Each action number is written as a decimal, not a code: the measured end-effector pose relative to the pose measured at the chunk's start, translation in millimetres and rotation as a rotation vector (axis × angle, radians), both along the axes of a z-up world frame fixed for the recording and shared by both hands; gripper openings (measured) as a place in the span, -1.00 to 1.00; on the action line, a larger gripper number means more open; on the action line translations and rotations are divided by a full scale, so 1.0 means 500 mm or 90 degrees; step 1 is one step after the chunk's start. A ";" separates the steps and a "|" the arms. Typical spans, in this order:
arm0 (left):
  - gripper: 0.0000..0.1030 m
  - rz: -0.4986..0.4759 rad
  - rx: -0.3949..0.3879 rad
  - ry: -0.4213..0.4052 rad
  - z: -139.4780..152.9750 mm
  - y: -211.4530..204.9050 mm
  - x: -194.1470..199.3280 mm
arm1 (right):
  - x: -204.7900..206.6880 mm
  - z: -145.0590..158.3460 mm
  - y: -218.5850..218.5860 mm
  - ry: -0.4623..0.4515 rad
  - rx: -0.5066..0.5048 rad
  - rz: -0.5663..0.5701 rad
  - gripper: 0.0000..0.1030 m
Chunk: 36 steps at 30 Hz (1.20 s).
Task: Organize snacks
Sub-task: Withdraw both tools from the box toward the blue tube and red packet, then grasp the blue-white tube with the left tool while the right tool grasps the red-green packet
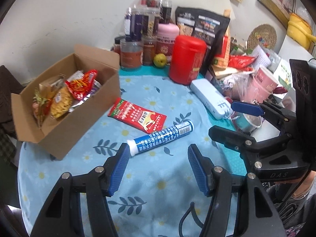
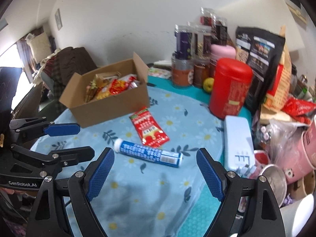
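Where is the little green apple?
In both wrist views the small round green apple sits at the back of the table, between the brown spice jars and the tall red canister.

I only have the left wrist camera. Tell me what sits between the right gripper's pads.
Observer: Nothing is held. The right gripper is open, and the blue tube lies on the cloth ahead, in line with the gap.
Operator: Now describe my left gripper from the outside.
Observer: The left gripper shows side-on with its fingers apart and empty, near the cardboard box.
Operator: Report anything at the far left that I cannot see.
Observer: A small frame hangs on the wall there, beyond the box.
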<state>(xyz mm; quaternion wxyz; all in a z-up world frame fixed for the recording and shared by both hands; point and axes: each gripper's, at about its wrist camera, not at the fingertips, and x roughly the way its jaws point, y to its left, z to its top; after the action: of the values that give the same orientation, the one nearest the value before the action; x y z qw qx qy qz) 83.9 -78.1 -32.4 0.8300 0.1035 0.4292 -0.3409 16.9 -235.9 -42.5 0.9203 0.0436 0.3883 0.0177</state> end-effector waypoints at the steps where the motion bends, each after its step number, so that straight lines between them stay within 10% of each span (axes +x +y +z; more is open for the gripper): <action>1: 0.18 -0.004 0.005 0.003 -0.008 -0.007 0.006 | 0.004 -0.010 -0.007 0.008 0.001 -0.007 0.67; 27: 0.18 -0.136 0.087 0.105 -0.197 -0.160 0.120 | 0.076 -0.121 -0.110 0.094 0.046 -0.059 0.67; 32: -0.38 -0.120 0.099 0.079 -0.201 -0.148 0.106 | 0.080 -0.122 -0.113 0.097 0.042 -0.062 0.67; 36: -0.45 -0.067 0.076 0.079 -0.192 -0.114 0.098 | 0.088 -0.117 -0.107 0.095 0.029 -0.054 0.67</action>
<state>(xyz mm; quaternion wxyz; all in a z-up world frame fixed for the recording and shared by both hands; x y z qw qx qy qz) 132.9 -135.1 -128.7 0.7752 0.1535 0.4932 -0.3637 61.0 -289.2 -100.8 0.8874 0.0818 0.4534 -0.0158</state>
